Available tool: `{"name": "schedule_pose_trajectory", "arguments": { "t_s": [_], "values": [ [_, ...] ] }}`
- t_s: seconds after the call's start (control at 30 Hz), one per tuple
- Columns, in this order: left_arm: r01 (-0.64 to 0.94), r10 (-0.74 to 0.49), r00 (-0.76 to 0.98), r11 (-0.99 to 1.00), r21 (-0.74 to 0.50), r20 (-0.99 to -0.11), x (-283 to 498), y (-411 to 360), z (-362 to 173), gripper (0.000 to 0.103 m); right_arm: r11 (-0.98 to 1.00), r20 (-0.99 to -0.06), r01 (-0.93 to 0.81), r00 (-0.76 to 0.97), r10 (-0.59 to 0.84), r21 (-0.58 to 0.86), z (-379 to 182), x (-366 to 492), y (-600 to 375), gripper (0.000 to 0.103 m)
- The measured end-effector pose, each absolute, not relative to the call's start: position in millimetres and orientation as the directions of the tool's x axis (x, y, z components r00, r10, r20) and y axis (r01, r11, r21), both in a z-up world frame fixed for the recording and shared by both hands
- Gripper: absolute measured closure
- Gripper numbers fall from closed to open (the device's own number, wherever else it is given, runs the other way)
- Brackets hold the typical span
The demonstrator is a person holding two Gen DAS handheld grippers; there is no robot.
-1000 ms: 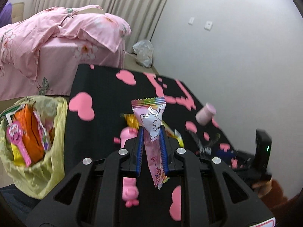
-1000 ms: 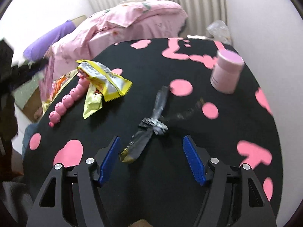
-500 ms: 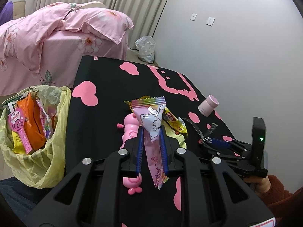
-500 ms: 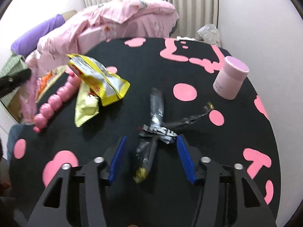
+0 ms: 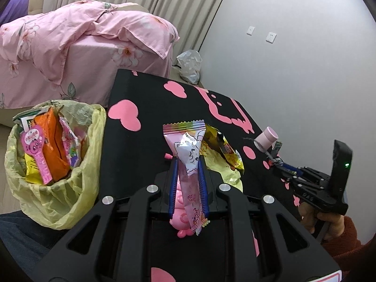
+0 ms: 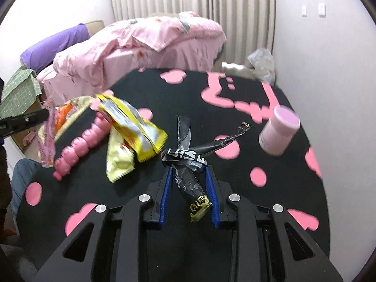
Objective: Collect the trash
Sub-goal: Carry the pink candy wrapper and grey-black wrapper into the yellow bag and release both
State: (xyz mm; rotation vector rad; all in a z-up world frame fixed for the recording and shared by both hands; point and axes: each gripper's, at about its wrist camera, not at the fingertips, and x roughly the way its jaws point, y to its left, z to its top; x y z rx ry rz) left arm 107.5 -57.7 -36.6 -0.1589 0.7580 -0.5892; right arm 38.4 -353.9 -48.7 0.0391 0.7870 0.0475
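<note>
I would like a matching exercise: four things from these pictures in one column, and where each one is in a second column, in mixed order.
1. pink candy wrapper
2. black wrapper
3. orange packet
4. pink jar

a. inside the yellow bin bag
b. standing on the black table
c. in the left hand-held gripper
d. between the right hand-held gripper's fingers

Pairs: 1-c, 2-d, 3-a, 4-b

Pink jar (image 6: 279, 131) motion-blurred.
</note>
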Motion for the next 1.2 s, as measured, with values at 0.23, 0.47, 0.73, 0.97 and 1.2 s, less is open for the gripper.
{"name": "schedule_pose_trajectory", "arguments": {
  "t_s": [0.23, 0.47, 0.73, 0.97, 1.2],
  "values": [
    [0.388, -0.508, 0.648, 0.861, -0.327, -0.567, 109.8, -22.9, -22.0, 0.087, 0.991, -0.637, -0.127, 0.762, 0.118, 0.031, -7.9, 48.9, -324.2, 0.075],
    [0.236, -0.376, 0.753, 0.92, -0.313, -0.54, 124.7, 47.7, -13.8, 0.087, 0.957, -0.623, -0.287, 0.741, 0.25, 0.043, 11.8, 82.9, -270.4, 0.076],
    [0.001, -0.201, 0.815, 0.938, -0.346, -0.544, 162.0, 133.7, -27.2, 0.087, 0.857, -0.663, -0.506, 0.61, 0.434, 0.095, 7.7, 156.2, -178.6, 0.075],
    [-0.037, -0.25, 0.735, 0.913, -0.406, -0.63, 195.7, 146.4, -84.8, 0.087, 0.777, -0.747, -0.619, 0.463, 0.477, 0.113, -35.4, 224.6, -99.7, 0.076],
    [-0.07, -0.255, 0.68, 0.911, -0.406, -0.688, 227.1, 141.7, -116.7, 0.087, 0.733, -0.799, -0.675, 0.398, 0.451, 0.077, -67.0, 264.0, -61.0, 0.076]
  ]
}}
